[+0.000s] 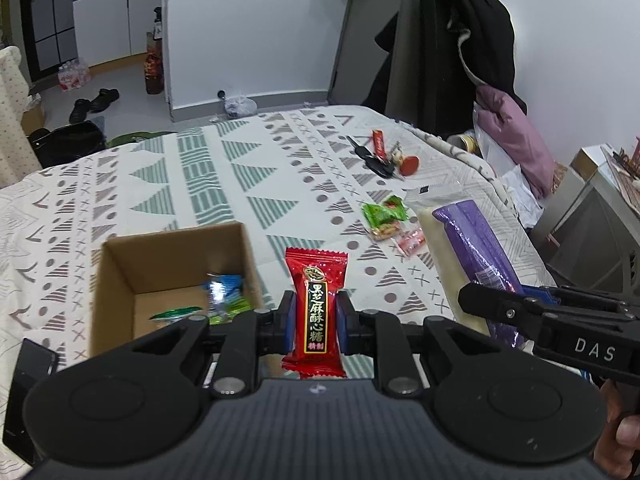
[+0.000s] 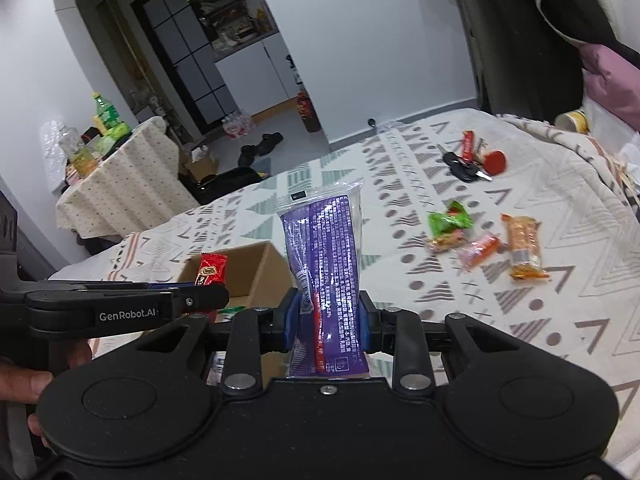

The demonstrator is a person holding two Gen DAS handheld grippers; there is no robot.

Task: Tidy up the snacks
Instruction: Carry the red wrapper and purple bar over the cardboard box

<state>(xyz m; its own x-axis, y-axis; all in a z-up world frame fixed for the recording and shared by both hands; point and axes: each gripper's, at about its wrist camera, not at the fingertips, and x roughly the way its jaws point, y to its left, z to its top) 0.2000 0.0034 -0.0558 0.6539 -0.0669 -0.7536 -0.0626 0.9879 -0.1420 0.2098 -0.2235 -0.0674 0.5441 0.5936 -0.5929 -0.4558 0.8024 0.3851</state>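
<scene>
Left gripper (image 1: 316, 322) pinches a shiny red candy wrapper (image 1: 316, 308) upright between its blue pads; right gripper (image 2: 330, 320) clamps a long purple plastic snack packet (image 2: 326, 272). Just beyond, at ten o'clock from the red candy, sits the open brown cardboard box (image 1: 120, 264), blue and green wrapped sweets (image 1: 222, 294) already inside. Further out at one o'clock, loose green, pink and orange snack packets (image 2: 484, 236) wait on the patterned bedspread (image 1: 240, 168). I'd call it roughly half done. Farthest, black keys with a red tag (image 1: 380, 158).
</scene>
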